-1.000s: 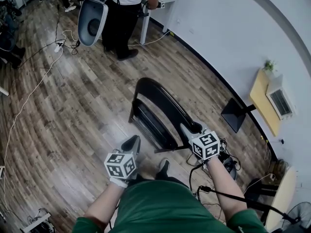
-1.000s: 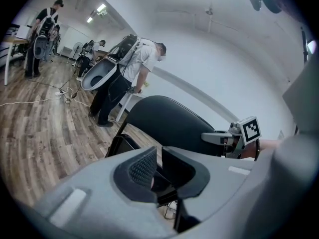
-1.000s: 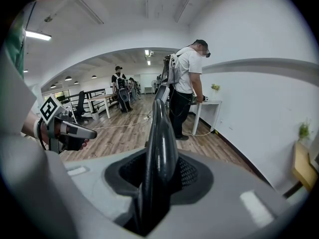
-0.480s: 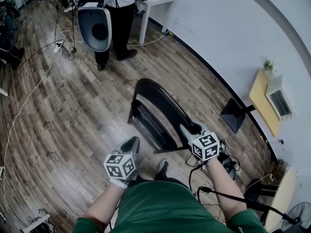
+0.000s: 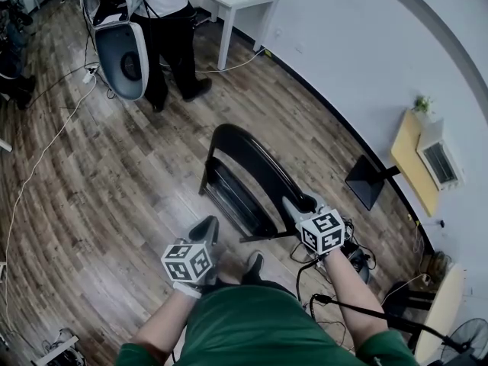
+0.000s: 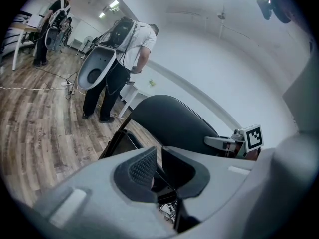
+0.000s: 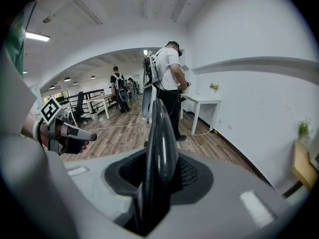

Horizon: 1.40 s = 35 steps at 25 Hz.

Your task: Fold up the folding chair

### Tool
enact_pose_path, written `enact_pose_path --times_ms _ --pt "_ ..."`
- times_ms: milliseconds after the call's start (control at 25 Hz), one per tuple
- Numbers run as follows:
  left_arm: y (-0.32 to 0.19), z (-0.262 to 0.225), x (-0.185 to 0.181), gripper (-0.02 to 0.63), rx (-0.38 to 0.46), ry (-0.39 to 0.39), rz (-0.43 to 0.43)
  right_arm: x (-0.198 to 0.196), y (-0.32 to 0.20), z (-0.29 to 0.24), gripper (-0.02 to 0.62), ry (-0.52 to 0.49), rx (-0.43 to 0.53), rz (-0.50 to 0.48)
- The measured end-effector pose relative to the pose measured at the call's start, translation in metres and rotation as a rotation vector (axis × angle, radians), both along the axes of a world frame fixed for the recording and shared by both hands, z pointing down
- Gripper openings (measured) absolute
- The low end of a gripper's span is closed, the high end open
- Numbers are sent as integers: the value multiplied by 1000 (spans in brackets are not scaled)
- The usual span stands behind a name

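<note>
Fingers (image 7: 192, 174) of the right gripper (image 5: 294, 203): set partly apart and clamped on the thin top edge of the folding chair (image 5: 255, 160), whose black rim is seen running straight up between the two pads. Fingers (image 6: 141, 166) of the left gripper (image 5: 207, 226): brought together with only a sliver between them. Nothing is held, and the chair is not touched by them.

Location of item: the chair is stood upright on the wooden floor (image 5: 114, 181), just ahead of the wearer's feet. The left gripper is near its left side, and a white wall (image 5: 358, 59) lies well beyond it.

Progress, as judged: the seat appears to be swung up against the back frame, so that a narrow, nearly flat profile is presented. The folding itself is taken to be done or all but done. Whether the frame is fully closed cannot be told. Left to do, at most: a last press together and a setting down or leaning of the chair.

Count:
- Folding chair: one.
- Grippers: two.
- Person (image 5: 174, 40), standing: one in the head view, with a second seen far off in both gripper views.
- Pale seat shell (image 5: 122, 56), carried by that person: one.
- White table (image 5: 242, 2): one.
- Loose cables (image 5: 91, 75) on the floor: several, not counted exactly.
</note>
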<state>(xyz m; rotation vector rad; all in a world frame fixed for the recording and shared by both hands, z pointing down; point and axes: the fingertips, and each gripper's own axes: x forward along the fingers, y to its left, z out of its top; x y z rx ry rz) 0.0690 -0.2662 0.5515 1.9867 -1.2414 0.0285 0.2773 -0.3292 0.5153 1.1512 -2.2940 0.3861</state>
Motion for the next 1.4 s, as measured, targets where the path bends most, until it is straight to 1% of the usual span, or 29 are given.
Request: enact_pose_path --times_ms 280,560,760,960,1400 --pt "0 4 -1 34 -7 -3 -7 1 -1 0 126 0 -5 -3" --pt "2 5 -3 34 -9 5 -16 1 -2 3 126 31 -13 10" --pt "4 4 1 34 -15 6 -19 5 -3 2 126 20 -10 8" --pt "6 7 -2 34 -25 3 -25 -1 0 1 126 16 0 -11" --pt "13 14 -7 34 -41 14 -31 -2 3 3 126 27 4 -3"
